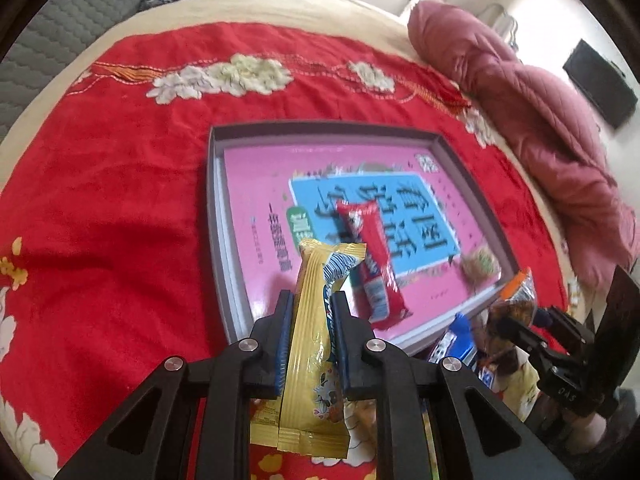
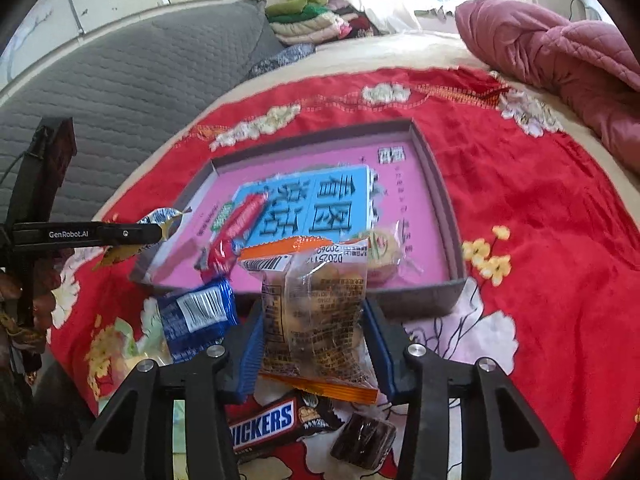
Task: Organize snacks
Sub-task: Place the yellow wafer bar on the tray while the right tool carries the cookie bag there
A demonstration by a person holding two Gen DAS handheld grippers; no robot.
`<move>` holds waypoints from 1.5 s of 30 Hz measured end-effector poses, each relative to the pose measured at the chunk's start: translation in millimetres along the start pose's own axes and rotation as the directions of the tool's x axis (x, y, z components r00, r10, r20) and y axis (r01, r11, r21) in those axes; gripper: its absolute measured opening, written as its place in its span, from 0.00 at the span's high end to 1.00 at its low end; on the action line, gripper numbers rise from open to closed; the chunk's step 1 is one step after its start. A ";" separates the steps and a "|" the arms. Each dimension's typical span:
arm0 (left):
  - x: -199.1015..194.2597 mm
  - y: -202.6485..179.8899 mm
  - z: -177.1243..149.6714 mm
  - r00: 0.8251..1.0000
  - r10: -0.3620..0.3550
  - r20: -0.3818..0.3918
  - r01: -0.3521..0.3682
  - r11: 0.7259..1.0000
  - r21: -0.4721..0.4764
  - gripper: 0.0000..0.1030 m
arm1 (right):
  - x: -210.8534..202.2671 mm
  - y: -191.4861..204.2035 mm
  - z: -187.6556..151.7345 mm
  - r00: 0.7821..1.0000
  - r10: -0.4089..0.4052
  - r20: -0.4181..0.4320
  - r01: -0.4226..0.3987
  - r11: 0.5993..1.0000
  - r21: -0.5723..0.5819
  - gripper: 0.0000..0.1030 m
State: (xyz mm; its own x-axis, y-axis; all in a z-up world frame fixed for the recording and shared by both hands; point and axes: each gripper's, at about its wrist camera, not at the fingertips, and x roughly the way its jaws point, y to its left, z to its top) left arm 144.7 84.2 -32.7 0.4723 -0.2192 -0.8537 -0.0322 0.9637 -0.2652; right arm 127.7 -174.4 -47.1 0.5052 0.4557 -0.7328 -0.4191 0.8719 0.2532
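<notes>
My left gripper (image 1: 313, 298) is shut on a yellow snack bar (image 1: 310, 360), held upright near the front edge of a grey tray (image 1: 214, 208) with a pink printed bottom. In the tray lie a red snack bar (image 1: 374, 264) and a round pastry (image 1: 482, 266). My right gripper (image 2: 314, 308) is shut on a clear packet with orange ends (image 2: 320, 280), just before the tray's near wall (image 2: 416, 296). The right wrist view shows the left gripper (image 2: 160, 232) at the left, over the tray's corner.
On the red flowered blanket (image 2: 540, 220) in front of the tray lie a blue packet (image 2: 196, 316), a Snickers bar (image 2: 264, 424) and a dark wrapped candy (image 2: 364, 436). A pink quilt (image 1: 540, 120) is bunched at the far right. A grey padded headboard (image 2: 140, 80) stands at the left.
</notes>
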 end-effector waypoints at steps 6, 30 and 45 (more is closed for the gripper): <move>5.8 -0.7 6.9 1.000 0.021 0.018 -0.020 1.000 -0.021 0.81 | -2.4 -3.6 17.8 0.998 -0.022 0.063 0.021 1.000 0.013 0.55; 20.0 -4.3 8.4 0.991 0.109 0.079 -0.101 0.991 -0.092 0.81 | 23.5 -27.8 47.7 0.991 -0.105 0.087 0.099 0.993 0.068 0.55; 32.6 -6.2 2.8 0.991 0.124 0.056 -0.118 0.987 -0.108 0.81 | 29.6 -30.7 47.3 0.988 -0.129 0.082 0.124 0.990 0.065 0.55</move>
State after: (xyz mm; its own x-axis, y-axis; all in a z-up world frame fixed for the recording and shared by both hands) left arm 162.8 71.5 -57.6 0.5135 -0.0889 -0.8535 -0.1821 0.9607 -0.2096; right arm 191.3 -179.1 -46.7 0.6155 0.3527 -0.7048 -0.3035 0.9314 0.2011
